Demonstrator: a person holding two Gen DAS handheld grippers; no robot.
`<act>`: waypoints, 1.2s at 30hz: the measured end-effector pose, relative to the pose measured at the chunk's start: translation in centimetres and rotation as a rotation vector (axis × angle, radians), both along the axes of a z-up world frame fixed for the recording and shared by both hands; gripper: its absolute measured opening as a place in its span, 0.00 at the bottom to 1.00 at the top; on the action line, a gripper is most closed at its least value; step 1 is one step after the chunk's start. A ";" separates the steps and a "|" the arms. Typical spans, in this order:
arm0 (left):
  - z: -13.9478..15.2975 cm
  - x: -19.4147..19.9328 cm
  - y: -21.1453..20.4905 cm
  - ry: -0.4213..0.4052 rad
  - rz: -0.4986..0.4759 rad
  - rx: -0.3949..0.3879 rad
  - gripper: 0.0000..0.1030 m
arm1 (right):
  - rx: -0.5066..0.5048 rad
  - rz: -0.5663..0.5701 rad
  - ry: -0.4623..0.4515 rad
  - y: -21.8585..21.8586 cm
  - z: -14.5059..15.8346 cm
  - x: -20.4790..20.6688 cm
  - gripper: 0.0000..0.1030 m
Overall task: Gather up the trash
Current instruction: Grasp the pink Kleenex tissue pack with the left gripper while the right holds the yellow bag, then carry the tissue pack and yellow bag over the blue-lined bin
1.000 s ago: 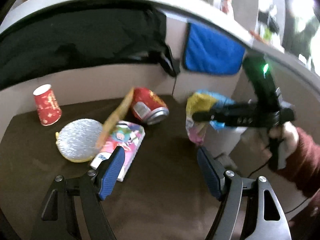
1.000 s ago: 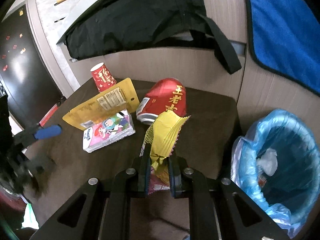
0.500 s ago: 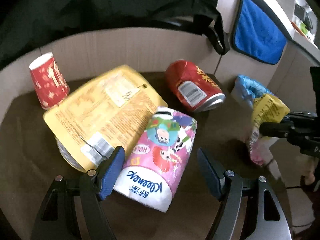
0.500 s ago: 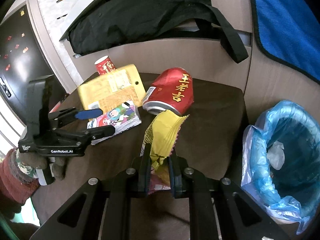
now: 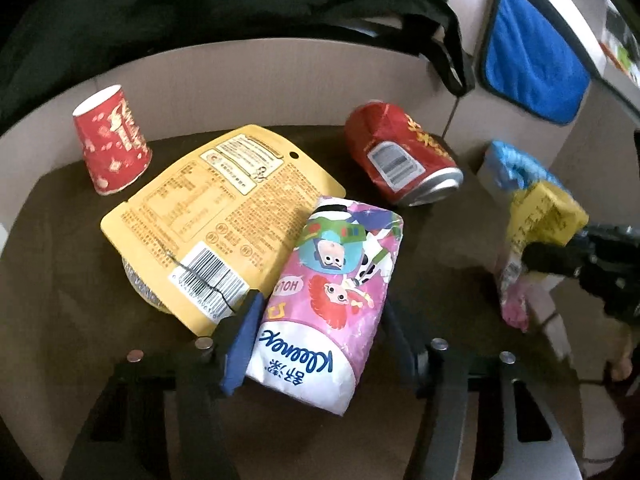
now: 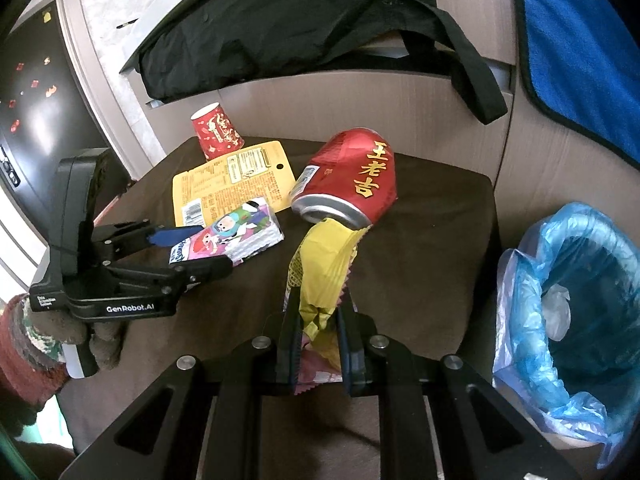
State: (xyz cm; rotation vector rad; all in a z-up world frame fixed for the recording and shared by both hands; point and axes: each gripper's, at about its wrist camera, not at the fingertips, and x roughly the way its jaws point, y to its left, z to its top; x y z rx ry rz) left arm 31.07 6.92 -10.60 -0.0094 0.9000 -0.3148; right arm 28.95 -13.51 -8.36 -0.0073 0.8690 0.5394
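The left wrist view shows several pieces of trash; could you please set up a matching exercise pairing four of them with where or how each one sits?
Things:
1. paper cup
2. red can
3. tissue pack
4. yellow wrapper

States:
A. pinched in the right tongs
B. lying on its side
C. standing upside down near the back wall
D. between the fingers of the left tongs

Pairs: 1-C, 2-B, 3-D, 4-A
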 end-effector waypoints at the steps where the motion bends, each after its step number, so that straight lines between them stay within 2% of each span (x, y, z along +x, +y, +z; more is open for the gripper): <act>1: 0.2 -0.2 0.2 -0.002 0.006 -0.016 0.55 | 0.002 0.002 0.000 0.0 0.0 0.0 0.14; 5: 1.3 -1.5 0.4 -0.037 0.024 -0.032 0.54 | 0.006 0.007 -0.001 0.1 0.1 -0.4 0.14; 11: 4.5 -4.2 0.0 -0.151 0.085 -0.017 0.54 | 0.027 0.009 -0.012 0.1 1.1 -1.0 0.14; 14: 6.1 -5.4 -0.2 -0.209 0.159 0.008 0.54 | 0.033 0.006 -0.036 0.1 2.0 -1.6 0.14; 19: 8.4 -6.6 -0.7 -0.276 0.202 -0.025 0.54 | 0.047 -0.008 -0.097 -0.4 4.1 -2.9 0.14; 25: 12.2 -7.9 -3.8 -0.389 0.175 -0.038 0.54 | 0.042 -0.047 -0.225 -2.8 8.2 -5.0 0.14; 31: 15.7 -8.2 -9.2 -0.479 0.112 -0.064 0.54 | 0.045 -0.144 -0.342 -8.0 12.3 -6.7 0.14; 36: 16.6 -7.9 -14.4 -0.505 0.040 -0.085 0.54 | 0.031 -0.238 -0.396 -13.0 13.9 -7.8 0.14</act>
